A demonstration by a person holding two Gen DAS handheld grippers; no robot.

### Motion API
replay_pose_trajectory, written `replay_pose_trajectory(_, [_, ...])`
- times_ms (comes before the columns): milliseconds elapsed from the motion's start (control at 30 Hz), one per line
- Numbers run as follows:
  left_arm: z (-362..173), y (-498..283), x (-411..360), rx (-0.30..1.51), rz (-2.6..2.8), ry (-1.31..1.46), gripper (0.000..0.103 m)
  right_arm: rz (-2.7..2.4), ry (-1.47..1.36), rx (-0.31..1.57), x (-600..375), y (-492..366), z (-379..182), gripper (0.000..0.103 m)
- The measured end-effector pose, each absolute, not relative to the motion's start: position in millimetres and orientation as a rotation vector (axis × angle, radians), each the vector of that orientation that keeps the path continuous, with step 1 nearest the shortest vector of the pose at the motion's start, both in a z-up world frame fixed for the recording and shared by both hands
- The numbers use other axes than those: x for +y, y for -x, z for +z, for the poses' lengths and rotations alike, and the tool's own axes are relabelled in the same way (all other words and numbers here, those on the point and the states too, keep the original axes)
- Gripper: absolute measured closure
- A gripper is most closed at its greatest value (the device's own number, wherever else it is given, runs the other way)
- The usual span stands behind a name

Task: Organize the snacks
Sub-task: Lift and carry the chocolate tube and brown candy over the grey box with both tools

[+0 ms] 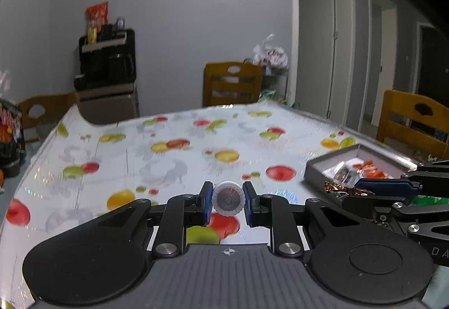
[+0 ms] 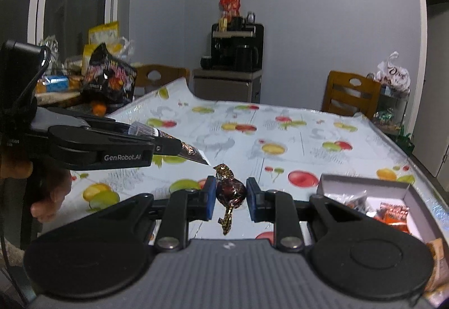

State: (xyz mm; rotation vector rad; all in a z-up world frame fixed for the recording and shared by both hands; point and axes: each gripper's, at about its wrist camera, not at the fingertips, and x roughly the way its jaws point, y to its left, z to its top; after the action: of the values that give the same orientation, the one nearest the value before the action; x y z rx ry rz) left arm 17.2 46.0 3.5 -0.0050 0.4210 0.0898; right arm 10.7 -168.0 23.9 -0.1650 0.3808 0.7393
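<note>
The box (image 2: 364, 182) is cut off at the frame edge; its wrapped snacks (image 2: 393, 215) are too blurred to be read. A fruit-print tablecloth (image 1: 168, 163) is seen, w/ grey walls & wooden chairs (image 1: 231, 83) behind. Both grippers are held above the table, tilted slightly down. The left gripper (image 1: 226, 201) is clamped on a cone snack (image 1: 228, 198); the right gripper (image 2: 231, 196) is clamped on a dark wrapped candy (image 2: 231, 191).

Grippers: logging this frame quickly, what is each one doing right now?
Left gripper: closed on a small round-ended snack pack.
Right gripper: closed on a dark foil-wrapped candy.
</note>
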Motion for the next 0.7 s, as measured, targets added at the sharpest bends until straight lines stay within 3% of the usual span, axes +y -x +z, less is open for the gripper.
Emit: replay_pose_trajectory(700, [43,-42,-21,0.322,-0.038,-0.062,0.080,0.629,0.061,0.269,-260,-2,64,0.081])
